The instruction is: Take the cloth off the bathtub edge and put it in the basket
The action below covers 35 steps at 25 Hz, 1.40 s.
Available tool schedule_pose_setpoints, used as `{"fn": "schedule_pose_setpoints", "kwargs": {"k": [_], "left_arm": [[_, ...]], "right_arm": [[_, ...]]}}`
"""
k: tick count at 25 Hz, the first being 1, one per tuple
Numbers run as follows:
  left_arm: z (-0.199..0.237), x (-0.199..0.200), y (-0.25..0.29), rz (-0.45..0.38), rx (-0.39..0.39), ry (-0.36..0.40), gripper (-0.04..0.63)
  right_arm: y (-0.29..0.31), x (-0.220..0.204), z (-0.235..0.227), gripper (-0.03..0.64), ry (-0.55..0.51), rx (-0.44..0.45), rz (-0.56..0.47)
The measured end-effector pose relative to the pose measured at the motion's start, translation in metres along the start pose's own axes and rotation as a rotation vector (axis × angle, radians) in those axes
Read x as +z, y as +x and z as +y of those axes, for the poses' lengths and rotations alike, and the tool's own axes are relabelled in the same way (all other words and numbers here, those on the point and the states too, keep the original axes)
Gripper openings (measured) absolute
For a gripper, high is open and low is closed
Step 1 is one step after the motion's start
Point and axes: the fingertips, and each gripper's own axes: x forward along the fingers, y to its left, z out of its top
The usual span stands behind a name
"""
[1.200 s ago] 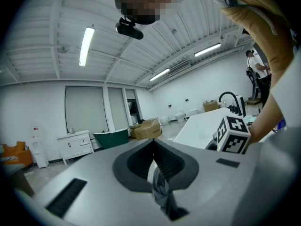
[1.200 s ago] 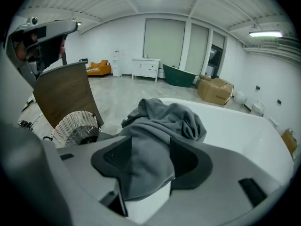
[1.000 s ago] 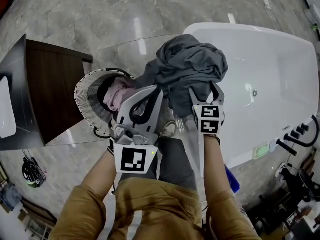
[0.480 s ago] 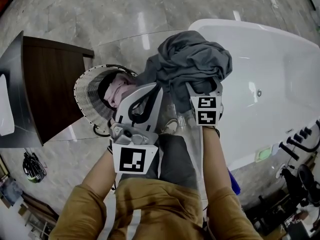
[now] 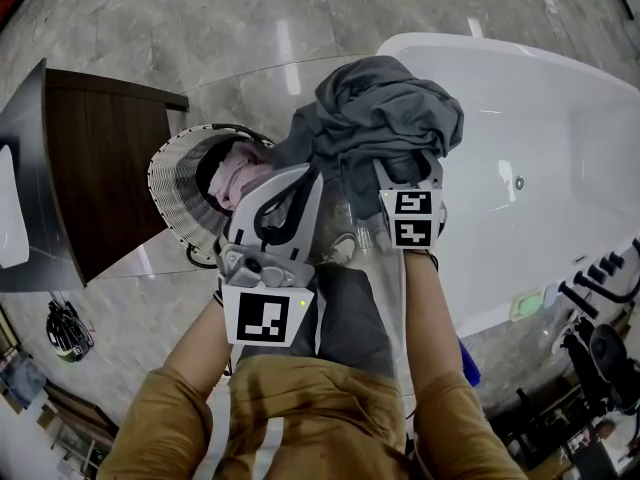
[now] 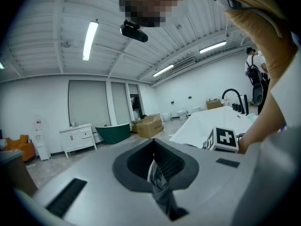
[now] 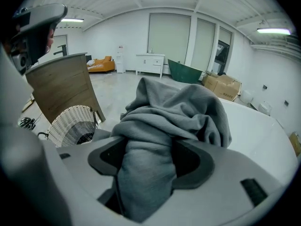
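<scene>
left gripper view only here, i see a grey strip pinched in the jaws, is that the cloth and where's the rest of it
Observer: Yes, the left gripper pinches a fold of the cloth. The bulk is bunched in the right gripper, whose jaws are closing on it.
Operator: where's the basket
Observer: The basket stands on the floor left of the bundle, between the wooden cabinet and the bathtub.
Operator: empty?
Observer: No, a pink cloth lies in it.
</scene>
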Motion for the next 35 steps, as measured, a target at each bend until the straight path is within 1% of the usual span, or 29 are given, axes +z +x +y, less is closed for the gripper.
{"fn": "schedule_pose_setpoints", "kwargs": {"k": [3,5,6,7,9,11,14,19,22,25,29,33,35], "left_arm": [[0.002,0.003,-0.004,-0.001,0.000,0.004,0.005],[0.004,0.005,-0.007,-0.002,0.004,0.004,0.003],[0.004,0.006,-0.009,-0.001,0.006,0.003,0.003],[0.005,0.007,-0.010,0.000,0.008,0.001,0.003],[0.004,0.011,-0.013,-0.002,0.009,0.000,0.003],[0.004,0.015,-0.015,-0.006,0.009,0.001,0.003],[0.006,0.019,-0.019,-0.005,0.010,0.003,0.003],[0.006,0.032,-0.024,-0.005,0.005,0.007,0.003],[0.004,0.042,-0.027,-0.010,0.001,0.005,0.003],[0.004,0.053,-0.031,-0.015,-0.002,0.007,0.003],[0.006,0.073,-0.037,-0.018,-0.002,0.016,0.003],[0.012,0.099,-0.045,-0.024,0.013,0.025,0.003],[0.015,0.114,-0.052,-0.024,0.022,0.024,0.003]], "right_arm": [[-0.009,0.005,0.002,0.271,0.012,0.012,-0.016],[-0.017,0.010,0.005,0.209,-0.007,0.017,-0.031],[-0.020,0.011,0.007,0.159,-0.016,0.020,-0.036],[-0.023,0.012,0.008,0.127,-0.017,0.024,-0.038],[-0.029,0.013,0.008,0.101,0.008,0.033,-0.047],[-0.037,0.016,0.006,0.066,0.059,0.041,-0.071],[-0.052,0.021,0.006,0.057,0.142,0.065,-0.112],[-0.078,0.033,0.014,0.054,0.220,0.152,-0.165],[-0.097,0.045,0.013,0.054,0.270,0.170,-0.206],[-0.119,0.061,0.011,0.054,0.312,0.188,-0.257],[-0.152,0.088,0.009,0.054,0.396,0.224,-0.340],[-0.191,0.120,0.007,0.054,0.467,0.270,-0.427],[-0.213,0.135,0.008,0.054,0.486,0.285,-0.457]]}}
